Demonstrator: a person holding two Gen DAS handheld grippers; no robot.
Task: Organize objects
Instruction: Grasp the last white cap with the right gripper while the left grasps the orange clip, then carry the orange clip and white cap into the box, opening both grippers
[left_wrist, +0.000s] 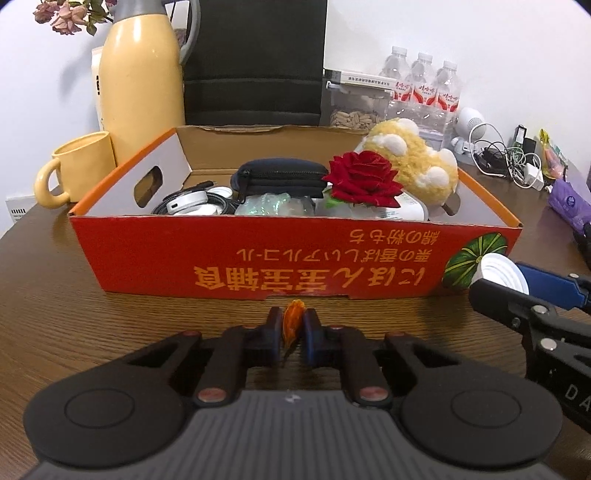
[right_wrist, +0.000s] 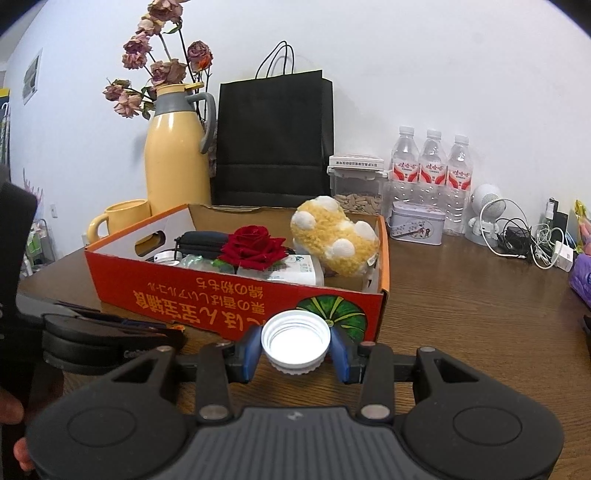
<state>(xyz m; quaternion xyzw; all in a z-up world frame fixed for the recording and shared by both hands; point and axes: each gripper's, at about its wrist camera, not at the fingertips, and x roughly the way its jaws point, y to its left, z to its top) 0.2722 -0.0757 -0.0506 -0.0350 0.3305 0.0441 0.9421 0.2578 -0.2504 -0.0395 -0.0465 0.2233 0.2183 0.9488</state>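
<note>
An open orange cardboard box (left_wrist: 295, 258) (right_wrist: 236, 302) stands on the wooden table and holds a red rose (left_wrist: 362, 179) (right_wrist: 255, 245), a yellow plush toy (left_wrist: 413, 162) (right_wrist: 336, 236), a dark zip pouch (left_wrist: 280, 177), cables and small white items. My left gripper (left_wrist: 293, 325) is shut on a small orange piece (left_wrist: 293, 319), just in front of the box's front wall. My right gripper (right_wrist: 295, 349) is shut on a white screw cap (right_wrist: 295, 341), open side toward the camera, by the box's front right corner; it also shows in the left wrist view (left_wrist: 496, 275).
Behind the box stand a yellow thermos (right_wrist: 177, 162), a yellow mug (left_wrist: 79, 170), a black paper bag (right_wrist: 273, 144), a seed container (right_wrist: 356, 192), three water bottles (right_wrist: 432, 166) and a tin (right_wrist: 417, 223). Tangled cables and chargers (right_wrist: 532, 240) lie at the far right.
</note>
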